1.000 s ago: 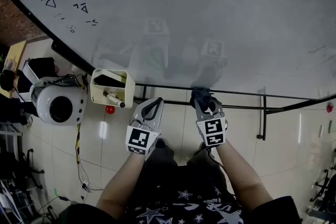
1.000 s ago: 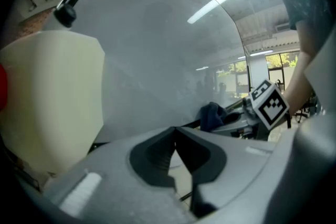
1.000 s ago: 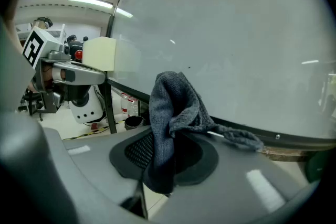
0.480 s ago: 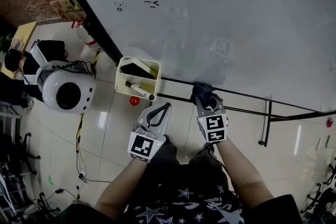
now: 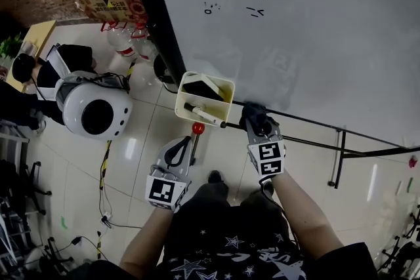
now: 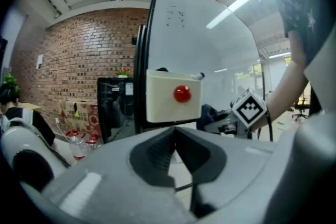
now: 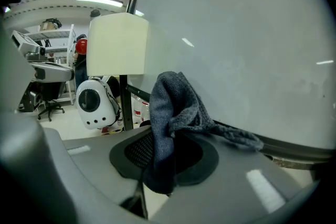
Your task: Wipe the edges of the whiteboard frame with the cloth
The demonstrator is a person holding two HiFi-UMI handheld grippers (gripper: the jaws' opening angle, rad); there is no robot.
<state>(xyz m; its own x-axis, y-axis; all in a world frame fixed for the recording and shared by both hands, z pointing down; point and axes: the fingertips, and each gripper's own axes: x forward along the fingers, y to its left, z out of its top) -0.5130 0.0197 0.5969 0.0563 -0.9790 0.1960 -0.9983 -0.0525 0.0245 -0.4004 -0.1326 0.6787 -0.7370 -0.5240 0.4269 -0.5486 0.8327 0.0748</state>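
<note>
A large whiteboard (image 5: 315, 29) with a black frame fills the upper head view. My right gripper (image 5: 257, 122) is shut on a dark grey-blue cloth (image 5: 252, 115), pressed against the frame's bottom edge (image 5: 308, 120) just right of a cream marker tray (image 5: 205, 99). In the right gripper view the cloth (image 7: 170, 118) hangs from the jaws, its tail lying on the bottom edge (image 7: 294, 147). My left gripper (image 5: 178, 149) hangs lower left, away from the board, shut with nothing in it. The left gripper view looks at the tray (image 6: 173, 96) from below and at the right gripper (image 6: 231, 115).
The tray holds an eraser (image 5: 200, 87) and a marker (image 5: 203, 115); a red magnet (image 5: 197, 128) sits under it. A white domed machine (image 5: 95, 111) stands on the floor at left, with water bottles (image 5: 128, 42) and cartons (image 5: 108, 0) behind. The board's stand bars (image 5: 338, 157) run at right.
The view has swung so the board's left frame edge now shows. The right gripper with the cloth has slid left along the bottom edge toward the tray; the left gripper dropped slightly lower.
</note>
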